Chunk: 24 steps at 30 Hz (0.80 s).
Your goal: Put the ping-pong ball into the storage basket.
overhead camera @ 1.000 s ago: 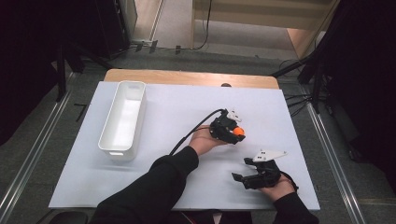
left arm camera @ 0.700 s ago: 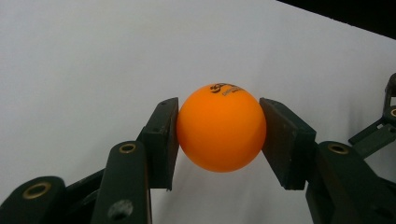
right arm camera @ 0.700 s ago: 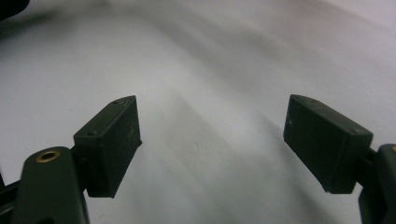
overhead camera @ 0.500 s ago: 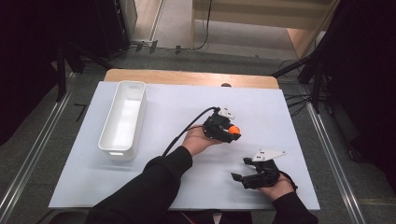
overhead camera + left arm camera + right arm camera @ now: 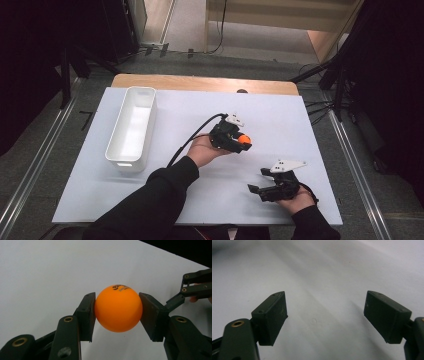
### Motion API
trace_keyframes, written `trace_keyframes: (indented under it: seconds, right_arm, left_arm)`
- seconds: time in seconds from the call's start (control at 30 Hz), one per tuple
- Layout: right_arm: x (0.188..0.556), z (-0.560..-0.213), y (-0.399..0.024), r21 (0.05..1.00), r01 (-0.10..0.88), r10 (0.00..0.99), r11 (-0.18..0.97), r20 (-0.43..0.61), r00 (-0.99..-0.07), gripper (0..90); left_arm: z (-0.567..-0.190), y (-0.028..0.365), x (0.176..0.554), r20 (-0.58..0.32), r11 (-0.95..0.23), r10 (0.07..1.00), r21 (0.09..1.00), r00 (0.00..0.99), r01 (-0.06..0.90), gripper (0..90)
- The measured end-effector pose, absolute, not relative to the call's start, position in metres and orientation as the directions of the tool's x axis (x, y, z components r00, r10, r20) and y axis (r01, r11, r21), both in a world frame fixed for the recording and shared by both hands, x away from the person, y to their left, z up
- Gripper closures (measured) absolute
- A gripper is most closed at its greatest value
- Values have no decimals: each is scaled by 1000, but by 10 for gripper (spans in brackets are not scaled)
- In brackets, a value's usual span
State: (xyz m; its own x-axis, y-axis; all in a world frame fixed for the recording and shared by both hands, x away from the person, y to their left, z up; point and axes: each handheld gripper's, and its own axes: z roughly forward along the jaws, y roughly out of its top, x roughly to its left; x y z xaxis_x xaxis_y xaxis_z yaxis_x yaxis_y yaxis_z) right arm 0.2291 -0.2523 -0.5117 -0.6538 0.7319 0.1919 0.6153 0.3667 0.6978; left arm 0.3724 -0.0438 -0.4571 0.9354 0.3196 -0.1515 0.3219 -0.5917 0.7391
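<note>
An orange ball (image 5: 118,308) with dark print on top sits between the two black pads of my left gripper (image 5: 117,311), which is shut on it. In the high view that left gripper (image 5: 243,142) hovers over the middle of the white table sheet (image 5: 280,115) with the orange ball (image 5: 243,139) at its tip. Near the front right edge, low over the sheet, my right gripper (image 5: 256,186) is open. In its own view the right gripper (image 5: 324,312) holds nothing, only bare white sheet between the pads. The right gripper's fingers (image 5: 193,287) also show at the right edge of the left gripper view.
A long white bin (image 5: 120,150) lies lengthwise on the left part of the sheet. A black cable (image 5: 192,140) trails from the left gripper toward the person's sleeve. A wooden table edge (image 5: 200,82) shows behind the sheet.
The left gripper with the orange ball has moved left and slightly away from the right gripper. The right gripper has stayed in place.
</note>
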Motion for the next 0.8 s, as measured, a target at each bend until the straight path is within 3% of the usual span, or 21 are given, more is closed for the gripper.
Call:
trace_keyframes:
  seconds: [0.8]
  right_arm:
    - [229,-511,-249,702,606,727,374,184,-662,177]
  left_arm:
    - [-447,-3,357,-198,-586,338,721,920,370,502]
